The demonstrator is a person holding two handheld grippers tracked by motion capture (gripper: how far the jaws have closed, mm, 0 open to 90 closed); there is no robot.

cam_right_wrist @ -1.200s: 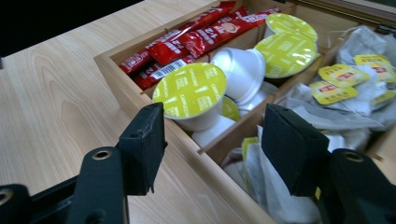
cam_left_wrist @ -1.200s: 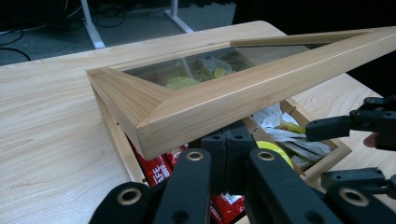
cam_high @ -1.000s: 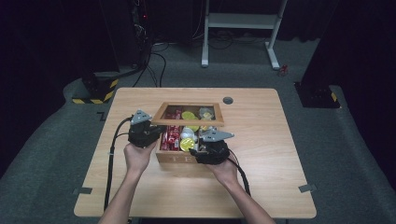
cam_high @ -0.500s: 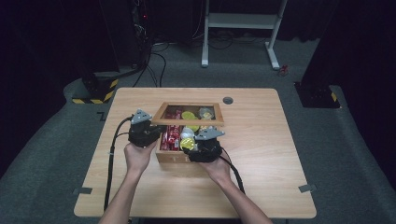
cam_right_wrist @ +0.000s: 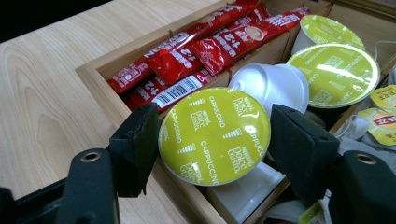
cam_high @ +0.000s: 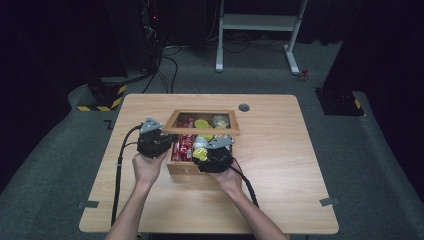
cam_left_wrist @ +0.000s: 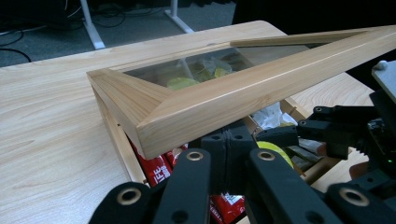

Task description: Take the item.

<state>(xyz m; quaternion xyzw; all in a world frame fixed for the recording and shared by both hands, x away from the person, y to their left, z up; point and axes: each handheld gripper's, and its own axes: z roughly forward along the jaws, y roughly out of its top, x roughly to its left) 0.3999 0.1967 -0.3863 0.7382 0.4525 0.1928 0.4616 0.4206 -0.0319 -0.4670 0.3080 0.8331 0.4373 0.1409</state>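
A wooden box (cam_high: 186,169) with several compartments sits mid-table, its glass-paned lid (cam_high: 202,131) raised at an angle. My left gripper (cam_left_wrist: 229,144) is shut, its tips tucked under the lid's front edge (cam_left_wrist: 243,100). My right gripper (cam_right_wrist: 212,140) is shut on a yellow-green cappuccino capsule (cam_right_wrist: 215,133), held just over the box's near wall. The left compartment holds red sachets (cam_right_wrist: 196,51). Behind the held capsule lie a white capsule on its side (cam_right_wrist: 275,84) and two lid-up ones (cam_right_wrist: 331,72). In the high view the left gripper (cam_high: 169,142) is at the box's left side and the right gripper (cam_high: 206,152) over its front.
Tea bags (cam_right_wrist: 383,116) lie in the right compartment. A round grey grommet (cam_high: 244,107) sits behind the box. Bare tabletop (cam_high: 290,165) spreads to the right and front. A white desk frame (cam_high: 260,22) and cables stand on the floor beyond the table.
The right gripper has shifted a little left over the box's front with the capsule. The left gripper and the raised lid have stayed put.
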